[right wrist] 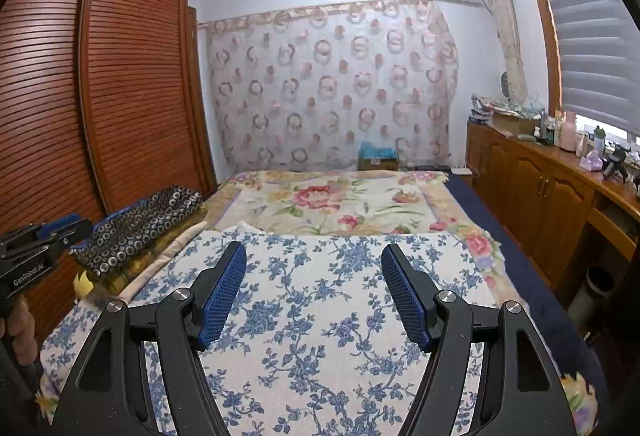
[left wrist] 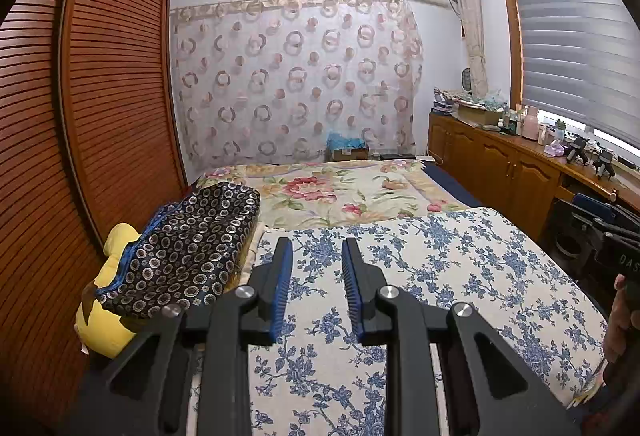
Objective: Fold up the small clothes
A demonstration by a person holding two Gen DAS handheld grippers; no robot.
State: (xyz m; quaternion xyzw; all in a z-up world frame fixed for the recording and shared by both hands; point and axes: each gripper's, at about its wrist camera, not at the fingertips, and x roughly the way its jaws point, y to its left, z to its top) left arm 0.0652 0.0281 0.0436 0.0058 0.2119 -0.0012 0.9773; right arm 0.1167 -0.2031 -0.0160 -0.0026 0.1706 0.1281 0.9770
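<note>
A white cloth printed with blue flowers (left wrist: 420, 276) lies flat on the bed (right wrist: 464, 188), spreading beneath and ahead of both sets of fingers; possibly it is a cover rather than clothing. The left gripper (left wrist: 317, 248) stands narrowly parted, empty. The right gripper (right wrist: 314, 256) gapes wide, empty. Left of the left fingers sits a dark ring-patterned cushion (left wrist: 192, 248).

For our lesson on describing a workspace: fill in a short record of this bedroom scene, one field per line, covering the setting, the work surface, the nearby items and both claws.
setting: bedroom, bed beside a slatted wooden wardrobe
work surface: blue floral cloth spread flat on the bed
beyond it: pink floral blanket
left side: dark ring-patterned fabric lying on a yellow item
left claw: open narrowly, empty
right claw: open wide, empty
</note>
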